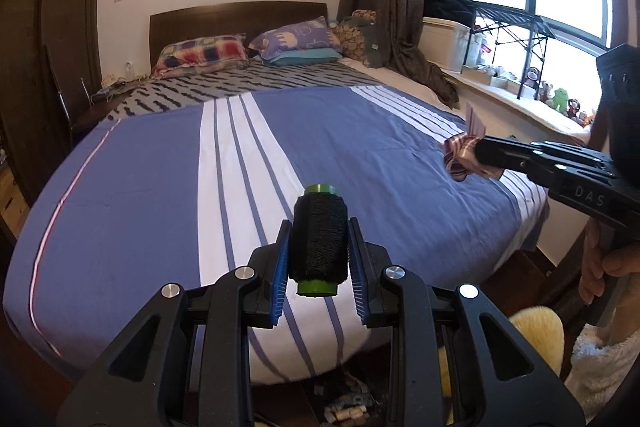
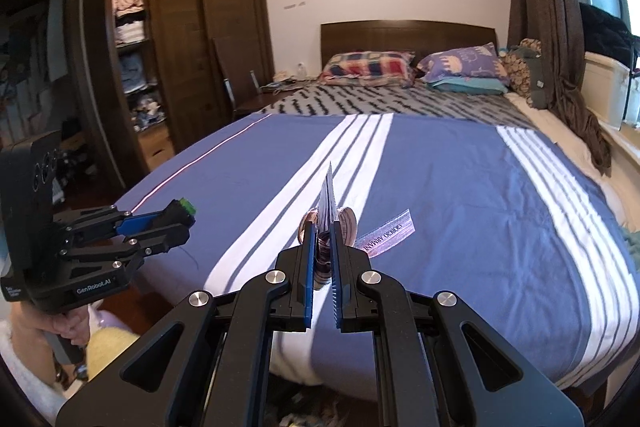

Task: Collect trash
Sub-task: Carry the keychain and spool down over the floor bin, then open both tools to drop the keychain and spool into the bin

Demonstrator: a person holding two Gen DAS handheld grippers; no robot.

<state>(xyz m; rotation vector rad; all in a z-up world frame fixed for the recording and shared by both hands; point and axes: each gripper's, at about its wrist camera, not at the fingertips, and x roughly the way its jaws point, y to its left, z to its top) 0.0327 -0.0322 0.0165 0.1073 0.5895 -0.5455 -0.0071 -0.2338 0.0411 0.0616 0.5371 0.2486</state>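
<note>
Left gripper clamped on spool, right gripper pinching ribbon w/ loose tail over bed foot edge, could slip out.

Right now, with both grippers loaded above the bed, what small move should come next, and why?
Probably carry both away from the bed toward a bin; none shows here. The left gripper is shut on a black thread spool, the right gripper on a crumpled striped wrapper, so neither can take more.
</note>
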